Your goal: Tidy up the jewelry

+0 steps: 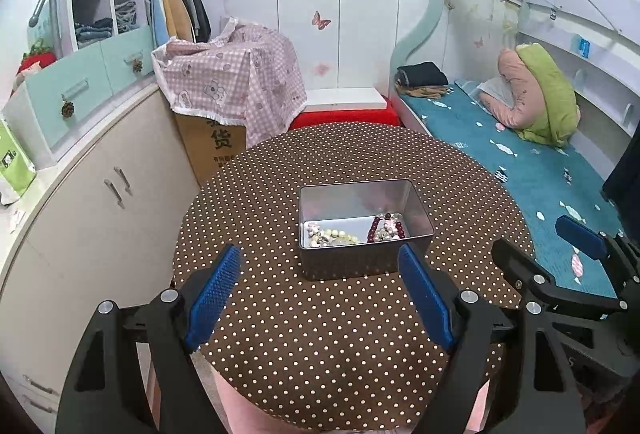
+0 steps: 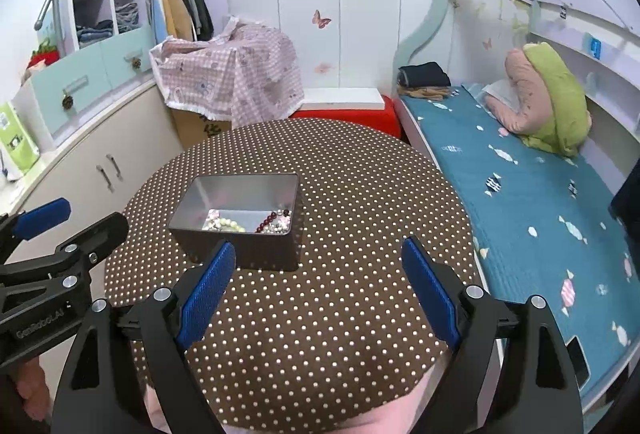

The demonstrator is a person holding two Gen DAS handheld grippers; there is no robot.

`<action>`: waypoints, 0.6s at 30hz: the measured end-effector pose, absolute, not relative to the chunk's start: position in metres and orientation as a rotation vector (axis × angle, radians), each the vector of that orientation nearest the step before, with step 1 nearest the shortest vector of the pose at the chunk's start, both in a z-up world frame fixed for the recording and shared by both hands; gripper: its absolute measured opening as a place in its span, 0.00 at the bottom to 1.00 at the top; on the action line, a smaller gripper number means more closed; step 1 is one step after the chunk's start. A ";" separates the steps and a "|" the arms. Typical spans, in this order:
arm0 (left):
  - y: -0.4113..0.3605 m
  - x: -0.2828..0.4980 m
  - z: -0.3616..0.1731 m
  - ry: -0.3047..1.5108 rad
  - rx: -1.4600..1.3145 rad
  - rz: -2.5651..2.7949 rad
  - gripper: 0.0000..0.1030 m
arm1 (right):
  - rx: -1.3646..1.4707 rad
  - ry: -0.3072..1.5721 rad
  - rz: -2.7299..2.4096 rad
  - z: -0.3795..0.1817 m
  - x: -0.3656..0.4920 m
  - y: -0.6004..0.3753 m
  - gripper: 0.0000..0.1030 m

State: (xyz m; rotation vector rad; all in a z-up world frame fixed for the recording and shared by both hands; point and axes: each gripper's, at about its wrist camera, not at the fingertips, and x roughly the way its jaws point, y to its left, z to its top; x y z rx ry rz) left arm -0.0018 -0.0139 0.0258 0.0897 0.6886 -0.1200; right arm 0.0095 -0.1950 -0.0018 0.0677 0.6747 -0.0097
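We're looking down at a round table under a brown cloth with cream polka dots (image 1: 320, 334), and sitting near its middle is an open rectangular grey metal tin (image 1: 364, 266). Inside the tin we can see the jewelry: a pale cream and white bead strand (image 1: 332, 235) on its left side and a dark red bead bracelet (image 1: 386, 228) on its right. Our left gripper (image 1: 320, 294) hangs just short of the tin, blue pads spread wide with only tablecloth between them. Our right gripper (image 2: 316, 290) sits beside it, also nearer us than the tin, blue pads wide apart and holding nothing.
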 end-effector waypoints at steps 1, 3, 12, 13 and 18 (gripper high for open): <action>-0.014 -0.003 0.026 0.687 0.088 -0.122 0.76 | 0.070 0.674 -0.009 -0.002 0.009 -0.195 0.80; -0.014 -0.005 0.027 0.684 0.087 -0.123 0.76 | 0.076 0.672 -0.005 -0.001 0.007 -0.196 0.80; -0.011 -0.007 0.027 0.677 0.077 -0.116 0.76 | 0.069 0.655 -0.003 0.002 0.001 -0.193 0.80; -0.011 -0.007 0.027 0.678 0.075 -0.117 0.76 | 0.082 0.653 0.001 0.003 0.000 -0.194 0.80; -0.011 -0.005 0.028 0.680 0.074 -0.121 0.77 | 0.095 0.653 0.005 0.003 -0.002 -0.195 0.80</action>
